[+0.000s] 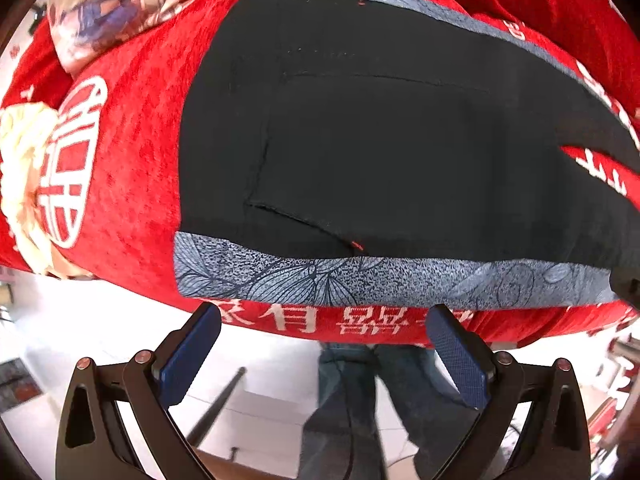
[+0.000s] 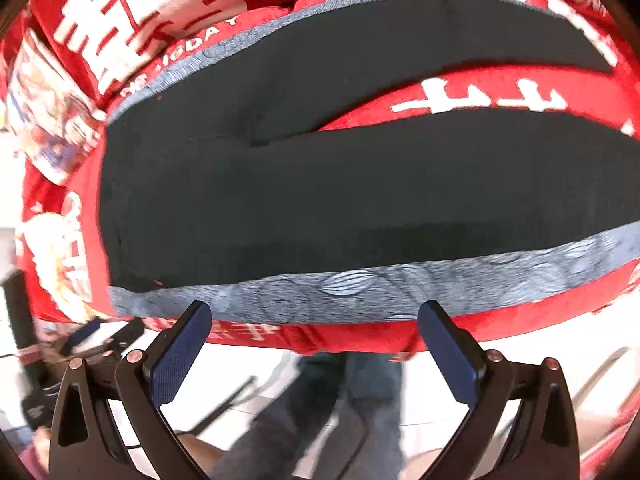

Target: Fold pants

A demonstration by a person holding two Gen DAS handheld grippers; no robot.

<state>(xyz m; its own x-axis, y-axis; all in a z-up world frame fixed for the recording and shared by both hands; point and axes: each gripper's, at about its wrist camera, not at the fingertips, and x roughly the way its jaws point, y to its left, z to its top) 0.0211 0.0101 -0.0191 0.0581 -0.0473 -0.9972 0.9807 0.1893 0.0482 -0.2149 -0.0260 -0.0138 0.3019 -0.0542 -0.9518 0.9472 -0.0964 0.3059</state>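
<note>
Black pants [image 1: 380, 152] with a grey leaf-patterned side stripe [image 1: 360, 280] lie flat on a red printed cloth [image 1: 132, 128], waist to the left. In the right wrist view the pants [image 2: 320, 208] show both legs spread apart to the right, red cloth between them. My left gripper [image 1: 324, 320] is open and empty, just in front of the near stripe at the waist end. My right gripper [image 2: 314, 316] is open and empty, just in front of the near leg's stripe [image 2: 360, 288].
A printed cushion [image 1: 116, 4] lies at the far left and a cream bundle [image 1: 24, 184] at the left edge. The surface's front edge [image 1: 360, 328] runs just past the fingertips. The person's jeans-clad legs [image 1: 360, 400] and white floor are below. The other gripper [image 2: 92, 340] shows at lower left.
</note>
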